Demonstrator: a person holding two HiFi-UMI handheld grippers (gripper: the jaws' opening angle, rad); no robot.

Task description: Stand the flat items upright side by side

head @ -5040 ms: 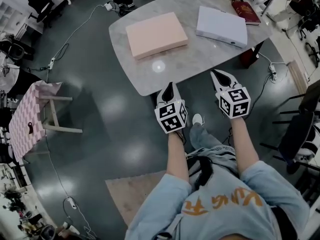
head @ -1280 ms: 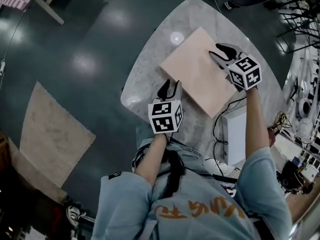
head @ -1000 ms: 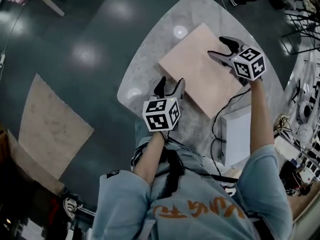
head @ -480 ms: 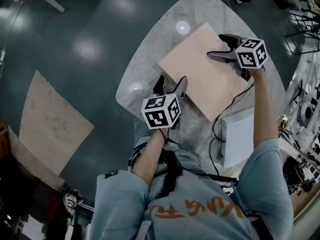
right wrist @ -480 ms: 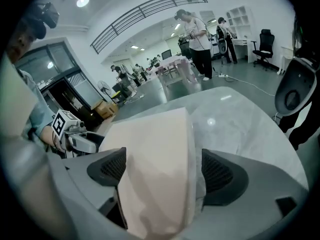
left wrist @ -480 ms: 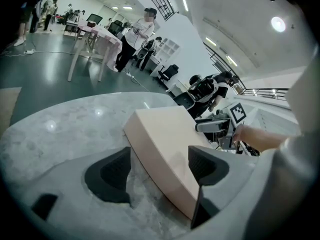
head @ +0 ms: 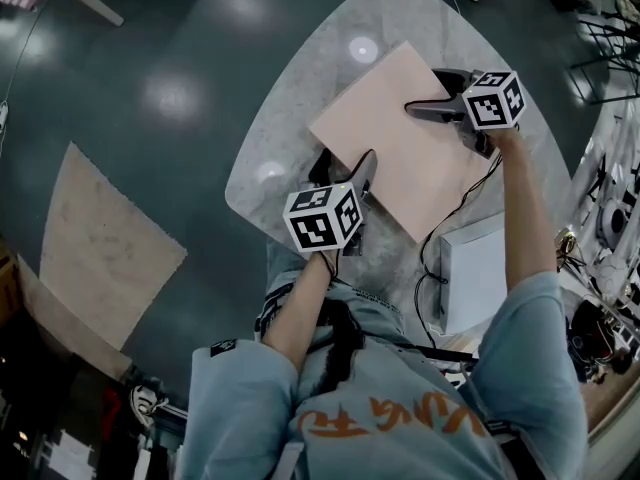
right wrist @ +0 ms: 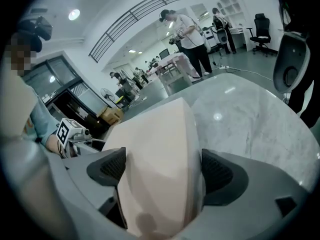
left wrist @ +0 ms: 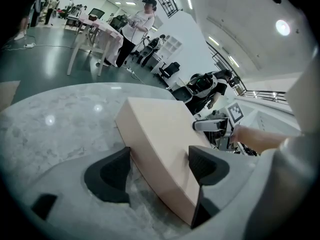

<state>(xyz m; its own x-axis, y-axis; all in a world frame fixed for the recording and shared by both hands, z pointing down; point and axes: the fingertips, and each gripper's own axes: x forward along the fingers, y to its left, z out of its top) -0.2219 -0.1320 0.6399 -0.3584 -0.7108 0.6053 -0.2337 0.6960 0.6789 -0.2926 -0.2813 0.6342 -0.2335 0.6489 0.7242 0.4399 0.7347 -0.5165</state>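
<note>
Nothing stands up yet. The pink box (head: 400,138) lies flat in the middle of the desk (head: 300,118). The white box (head: 475,273) lies flat by its right edge. The left tongs (head: 345,160) and right tongs (head: 422,90) are wide open around the pink box's edges, not squeezing it.

Head view: the white box (head: 465,278) at right is partly covered by the person's right arm (head: 522,218); the table (head: 325,83) disappears beneath the person's body at lower centre. Right gripper view: the pink box (right wrist: 160,156) is cut off by the bottom edge. Left gripper view: the distant people (left wrist: 47,4) at upper left are too small to make out.
</note>
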